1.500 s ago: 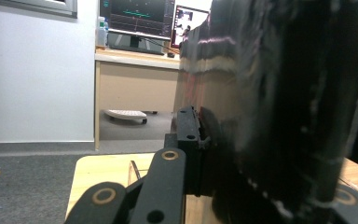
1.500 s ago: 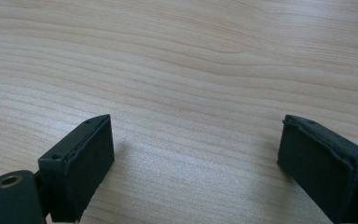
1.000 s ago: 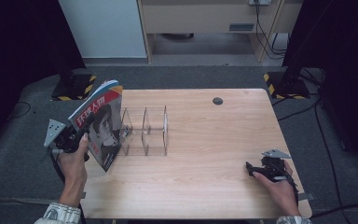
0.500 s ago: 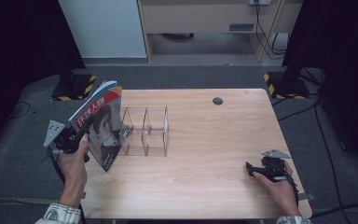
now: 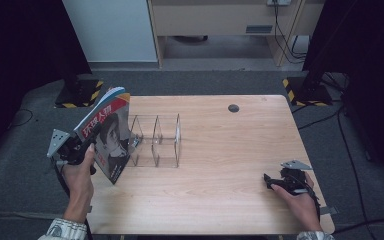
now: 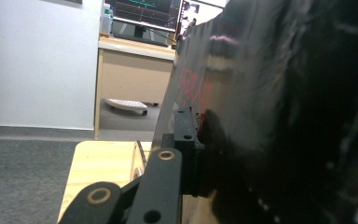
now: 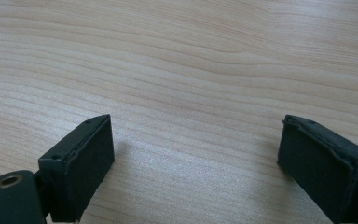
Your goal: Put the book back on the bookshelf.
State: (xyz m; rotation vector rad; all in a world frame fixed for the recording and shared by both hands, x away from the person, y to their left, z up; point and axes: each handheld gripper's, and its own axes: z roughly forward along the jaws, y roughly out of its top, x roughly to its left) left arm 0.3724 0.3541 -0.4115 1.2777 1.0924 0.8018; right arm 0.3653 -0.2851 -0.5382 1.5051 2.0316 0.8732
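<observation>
A magazine (image 5: 108,136) with a red and black cover and a face on it stands tilted at the table's left edge, its lower corner near the wood. My left gripper (image 5: 87,152) is shut on its cover, which looms dark and close as the magazine (image 6: 279,116) in the left gripper view. A clear acrylic divider rack (image 5: 156,140) stands just right of the magazine, its slots holding nothing. My right gripper (image 5: 269,181) rests low on the table at the front right, jaws wide apart, with bare wood between the right gripper (image 7: 196,163) fingers.
The wooden table (image 5: 220,200) has a round cable hole (image 5: 233,108) at the back right. Behind it are a white panel (image 5: 110,30), a beige desk unit and dark stands with striped bases on grey carpet.
The magazine and my left gripper have barely shifted, perhaps a touch toward the rack. The right gripper has stayed put.
</observation>
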